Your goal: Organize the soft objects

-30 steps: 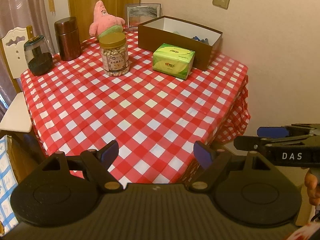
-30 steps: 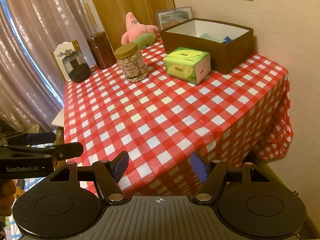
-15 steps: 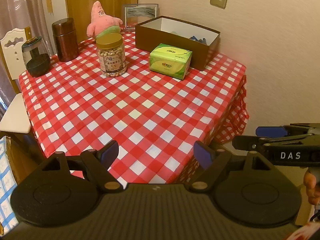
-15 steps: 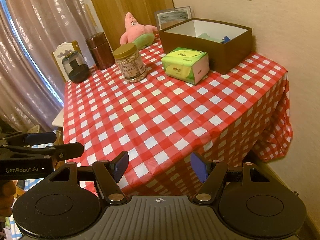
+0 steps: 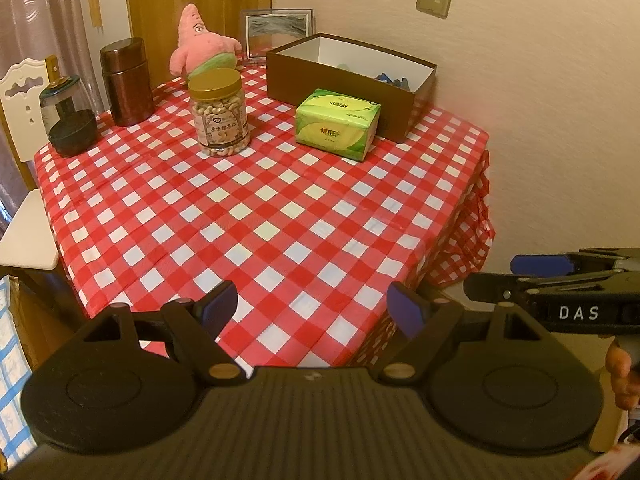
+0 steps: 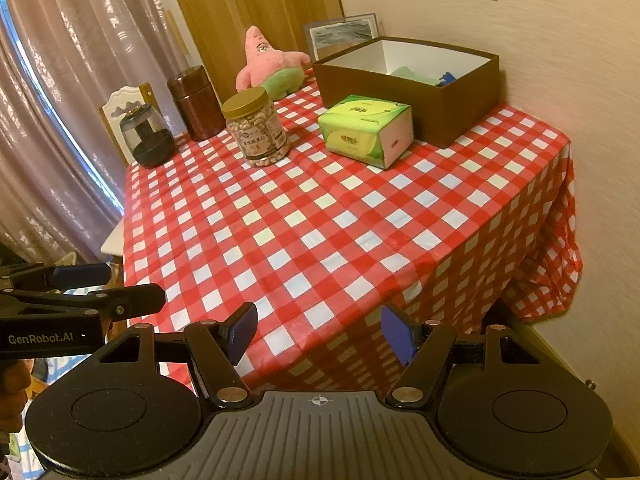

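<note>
A pink star plush toy sits at the far edge of the red checked table. A green tissue pack lies in front of an open brown box that holds green and blue items. My left gripper is open and empty above the table's near corner. My right gripper is open and empty, also at the near edge. Each gripper shows at the side of the other's view.
A nut jar with a gold lid, a brown canister and a dark glass pot stand on the table. A framed picture leans on the wall. A white chair stands at left.
Both grippers have drawn back slightly from the table, so the objects look a little farther away. Nothing on the table has moved.
</note>
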Tool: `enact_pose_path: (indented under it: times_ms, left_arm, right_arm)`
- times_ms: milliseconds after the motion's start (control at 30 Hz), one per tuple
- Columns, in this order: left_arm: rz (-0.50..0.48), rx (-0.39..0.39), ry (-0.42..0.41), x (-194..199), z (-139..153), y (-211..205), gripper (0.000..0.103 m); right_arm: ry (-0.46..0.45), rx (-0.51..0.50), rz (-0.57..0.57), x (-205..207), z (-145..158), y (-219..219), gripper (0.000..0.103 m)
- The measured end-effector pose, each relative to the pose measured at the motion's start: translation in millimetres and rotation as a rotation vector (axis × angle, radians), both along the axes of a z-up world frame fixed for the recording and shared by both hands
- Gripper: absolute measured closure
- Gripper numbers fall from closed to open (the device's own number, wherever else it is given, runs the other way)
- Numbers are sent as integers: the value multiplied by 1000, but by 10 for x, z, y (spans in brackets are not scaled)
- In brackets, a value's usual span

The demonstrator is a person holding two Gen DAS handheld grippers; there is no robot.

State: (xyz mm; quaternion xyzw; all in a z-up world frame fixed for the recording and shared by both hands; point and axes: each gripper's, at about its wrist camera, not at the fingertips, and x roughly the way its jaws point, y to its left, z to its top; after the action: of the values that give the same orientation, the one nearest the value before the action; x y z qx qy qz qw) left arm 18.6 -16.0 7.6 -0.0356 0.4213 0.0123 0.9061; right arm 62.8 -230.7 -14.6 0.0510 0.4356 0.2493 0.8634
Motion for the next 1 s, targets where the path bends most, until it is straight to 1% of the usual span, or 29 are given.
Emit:
enact_pose_path:
  times_ms: [1000]
  left_arm:
    - [-2, -2, -1, 3, 10, 3, 22]
  right_arm:
    - [0, 1, 0, -12, -2, 21, 35]
